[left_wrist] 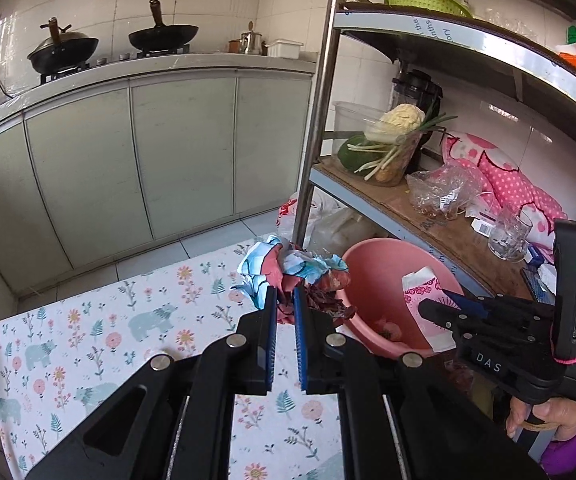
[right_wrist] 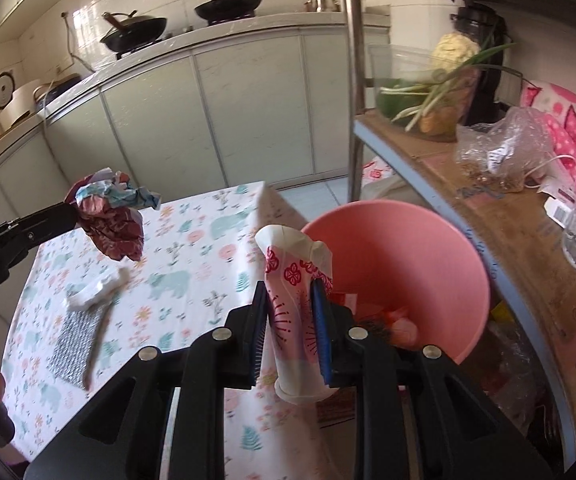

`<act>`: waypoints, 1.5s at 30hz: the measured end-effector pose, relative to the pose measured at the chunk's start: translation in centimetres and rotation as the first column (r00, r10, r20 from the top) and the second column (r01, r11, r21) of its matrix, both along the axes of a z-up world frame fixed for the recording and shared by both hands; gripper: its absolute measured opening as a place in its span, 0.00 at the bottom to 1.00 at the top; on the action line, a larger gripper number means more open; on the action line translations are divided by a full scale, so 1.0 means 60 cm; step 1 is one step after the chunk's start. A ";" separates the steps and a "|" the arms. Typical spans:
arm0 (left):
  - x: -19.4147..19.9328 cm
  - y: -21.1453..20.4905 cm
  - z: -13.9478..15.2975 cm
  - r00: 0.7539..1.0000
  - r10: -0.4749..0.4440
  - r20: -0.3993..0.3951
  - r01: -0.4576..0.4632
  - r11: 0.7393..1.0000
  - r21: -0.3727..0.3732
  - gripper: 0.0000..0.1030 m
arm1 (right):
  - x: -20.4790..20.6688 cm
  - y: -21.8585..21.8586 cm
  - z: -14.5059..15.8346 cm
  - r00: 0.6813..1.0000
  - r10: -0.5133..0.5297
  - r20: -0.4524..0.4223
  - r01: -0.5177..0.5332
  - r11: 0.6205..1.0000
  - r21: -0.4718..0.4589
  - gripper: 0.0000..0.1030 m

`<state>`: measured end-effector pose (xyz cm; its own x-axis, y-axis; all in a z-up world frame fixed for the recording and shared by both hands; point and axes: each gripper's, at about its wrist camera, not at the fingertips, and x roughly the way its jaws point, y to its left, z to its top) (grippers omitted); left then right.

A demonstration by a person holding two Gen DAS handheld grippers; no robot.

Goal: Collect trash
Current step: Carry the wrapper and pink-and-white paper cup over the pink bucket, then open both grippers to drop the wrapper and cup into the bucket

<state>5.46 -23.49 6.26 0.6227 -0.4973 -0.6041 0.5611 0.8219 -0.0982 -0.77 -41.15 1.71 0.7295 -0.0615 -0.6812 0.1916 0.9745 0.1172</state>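
Note:
My left gripper (left_wrist: 285, 305) is shut on a crumpled wad of red, blue and white wrapper (left_wrist: 288, 270), held in the air near the table's far right corner. The same wad (right_wrist: 112, 212) hangs at the left of the right wrist view. My right gripper (right_wrist: 290, 304) is shut on a squashed paper cup (right_wrist: 294, 300) with pink flower print, held beside the pink plastic basin (right_wrist: 428, 248). In the left wrist view that cup (left_wrist: 424, 304) sits over the basin (left_wrist: 380, 276), whose bottom holds some scraps (right_wrist: 400, 324).
The table wears a floral, bear-print cloth (left_wrist: 88, 340). On it lie a white crumpled scrap (right_wrist: 96, 288) and a grey patterned packet (right_wrist: 74, 344). A metal shelf rack (left_wrist: 320, 92) with vegetables, plastic bags and a glass (left_wrist: 508, 236) stands right of the basin. Cabinets and woks are behind.

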 end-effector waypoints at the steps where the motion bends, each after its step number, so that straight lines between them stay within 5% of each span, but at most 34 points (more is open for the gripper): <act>1: 0.004 -0.018 -0.003 1.000 -0.011 -0.004 0.011 1.000 0.003 0.07 | 0.002 -0.007 -0.002 1.000 -0.009 0.001 0.009 1.000 0.000 0.22; 17: 0.048 -0.185 -0.090 0.991 -0.097 -0.095 0.104 0.991 0.081 0.07 | 0.040 -0.100 -0.058 0.992 -0.118 -0.046 0.119 0.993 0.007 0.22; 39: 0.064 -0.250 -0.157 0.973 -0.150 -0.177 0.169 0.980 0.100 0.10 | 0.071 -0.155 -0.109 0.974 -0.197 -0.111 0.199 0.980 0.008 0.23; 45: 0.066 -0.245 -0.148 0.972 -0.144 -0.184 0.160 0.984 0.076 0.24 | 0.074 -0.156 -0.111 0.973 -0.193 -0.124 0.194 0.981 -0.001 0.23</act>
